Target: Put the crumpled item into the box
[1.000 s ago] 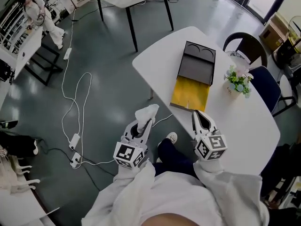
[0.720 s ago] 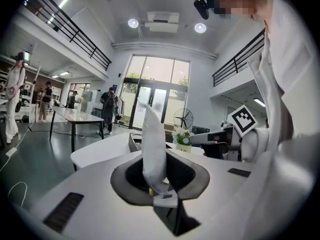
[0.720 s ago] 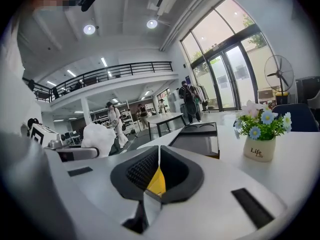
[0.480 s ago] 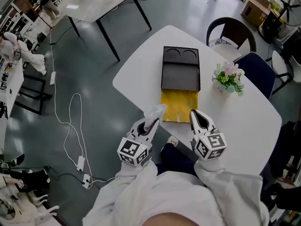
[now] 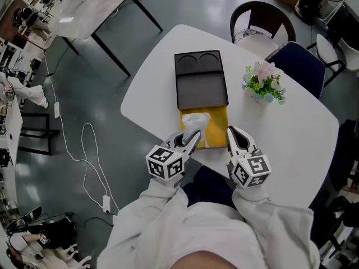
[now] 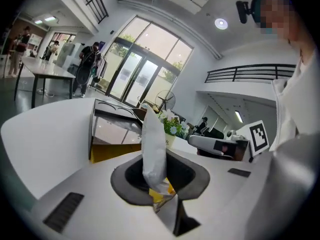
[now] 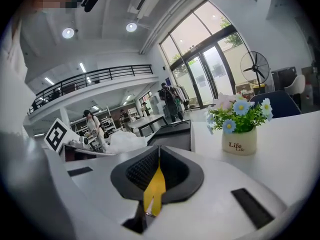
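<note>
An open box lies on the white table [image 5: 291, 133], with a black far part [image 5: 201, 88] and a yellow near part [image 5: 217, 129]. My left gripper [image 5: 189, 140] is shut on a white crumpled item [image 5: 195, 122], which hangs over the yellow part's near left corner. In the left gripper view the crumpled item [image 6: 152, 149] stands up between the jaws, with the box [image 6: 112, 134] behind it. My right gripper [image 5: 234, 138] is shut and holds nothing, just right of the box's near edge. In the right gripper view the box [image 7: 172, 133] and the crumpled item [image 7: 125, 141] lie ahead on the left.
A small pot of flowers [image 5: 262, 86] stands on the table to the right of the box, also ahead of the right gripper [image 7: 239, 134]. Two chairs [image 5: 263, 21] stand at the table's far side. Another table [image 5: 95, 10] and floor cables [image 5: 84, 156] lie to the left.
Both grippers have come forward over the table's near edge. The left one has carried the crumpled item from beside the table to above the box's yellow part.
</note>
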Demonstrator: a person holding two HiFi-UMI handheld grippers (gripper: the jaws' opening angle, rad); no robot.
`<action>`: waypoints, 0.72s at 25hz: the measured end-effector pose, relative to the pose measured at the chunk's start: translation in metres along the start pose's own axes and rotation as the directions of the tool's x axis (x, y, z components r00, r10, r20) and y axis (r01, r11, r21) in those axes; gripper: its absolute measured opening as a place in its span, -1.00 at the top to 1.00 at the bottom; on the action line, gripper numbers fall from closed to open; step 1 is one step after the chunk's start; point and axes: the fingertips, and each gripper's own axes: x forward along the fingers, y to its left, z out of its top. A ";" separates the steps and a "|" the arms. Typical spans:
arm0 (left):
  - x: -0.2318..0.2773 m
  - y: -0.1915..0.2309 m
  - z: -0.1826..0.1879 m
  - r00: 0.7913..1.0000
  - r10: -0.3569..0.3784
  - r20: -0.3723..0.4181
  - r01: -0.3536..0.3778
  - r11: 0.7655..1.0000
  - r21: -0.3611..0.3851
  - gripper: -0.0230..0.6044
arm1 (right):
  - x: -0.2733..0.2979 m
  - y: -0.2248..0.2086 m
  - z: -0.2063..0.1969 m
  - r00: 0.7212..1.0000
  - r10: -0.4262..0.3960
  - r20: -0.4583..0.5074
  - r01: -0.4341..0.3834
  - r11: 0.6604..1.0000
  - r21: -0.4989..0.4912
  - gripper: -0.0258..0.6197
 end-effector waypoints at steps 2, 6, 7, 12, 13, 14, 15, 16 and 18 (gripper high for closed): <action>0.012 0.002 -0.003 1.000 -0.007 -0.031 0.005 0.999 -0.046 0.73 | -0.005 -0.005 0.000 1.000 -0.014 0.012 0.014 0.999 0.033 0.81; 0.033 0.005 -0.009 0.997 -0.043 -0.071 0.031 0.986 -0.166 0.73 | -0.017 -0.017 0.004 0.998 -0.045 0.042 0.042 0.996 0.082 0.81; 0.037 0.006 -0.011 0.996 -0.054 -0.076 0.038 0.979 -0.199 0.73 | -0.020 -0.021 0.005 0.997 -0.058 0.052 0.054 0.995 0.085 0.81; 0.052 0.004 -0.024 0.986 -0.116 -0.118 0.068 0.934 -0.351 0.73 | -0.040 -0.035 0.007 0.990 -0.113 0.085 0.104 0.990 0.100 0.81; 0.055 0.004 -0.026 0.983 -0.130 -0.127 0.072 0.921 -0.383 0.73 | -0.042 -0.037 0.007 0.989 -0.120 0.089 0.111 0.989 0.101 0.81; 0.058 0.004 -0.028 0.981 -0.140 -0.137 0.073 0.910 -0.408 0.73 | -0.045 -0.039 0.007 0.988 -0.128 0.092 0.118 0.988 0.104 0.81; 0.061 0.004 -0.029 0.978 -0.145 -0.147 0.070 0.902 -0.427 0.73 | -0.047 -0.040 0.006 0.986 -0.136 0.095 0.126 0.986 0.108 0.81; 0.062 0.005 -0.030 0.977 -0.144 -0.155 0.062 0.896 -0.440 0.73 | -0.050 -0.041 0.006 0.985 -0.144 0.098 0.133 0.985 0.112 0.81; 0.066 0.009 -0.032 0.975 -0.131 -0.178 0.036 0.889 -0.456 0.73 | -0.055 -0.042 0.005 0.981 -0.162 0.103 0.150 0.981 0.121 0.81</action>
